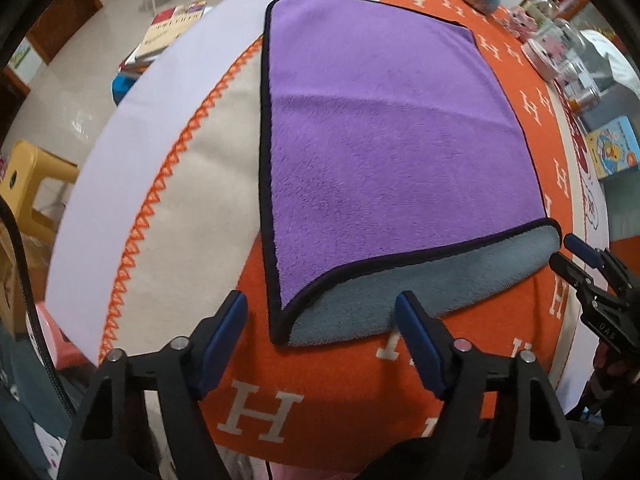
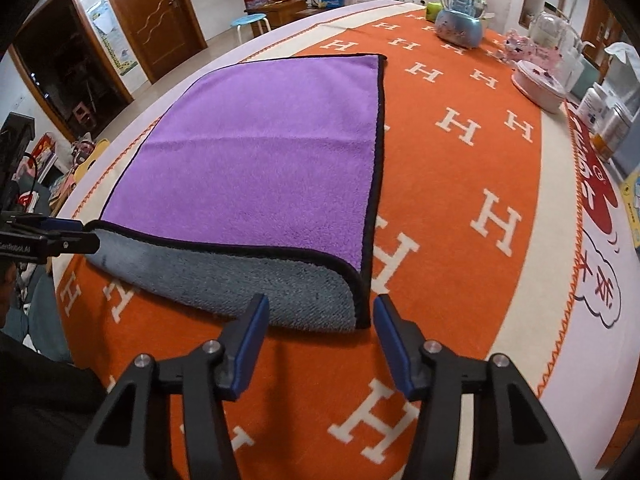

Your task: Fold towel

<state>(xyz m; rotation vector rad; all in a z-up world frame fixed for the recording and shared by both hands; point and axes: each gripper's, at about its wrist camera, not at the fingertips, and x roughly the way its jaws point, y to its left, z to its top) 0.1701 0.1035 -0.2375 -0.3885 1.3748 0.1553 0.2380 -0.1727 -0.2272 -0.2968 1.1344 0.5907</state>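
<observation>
Your left gripper (image 1: 320, 312) hangs wide apart over the near left corner, and your right gripper (image 2: 318, 314) is just as spread at the near right corner, neither gripping. The purple towel (image 1: 380, 132) lies on the orange-covered bench (image 2: 460, 184), folded once by the look of it, grey underside peeking out in front. Another fold looks due.

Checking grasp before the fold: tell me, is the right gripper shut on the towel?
No. The right gripper is open, its fingers apart just short of the towel.
</observation>
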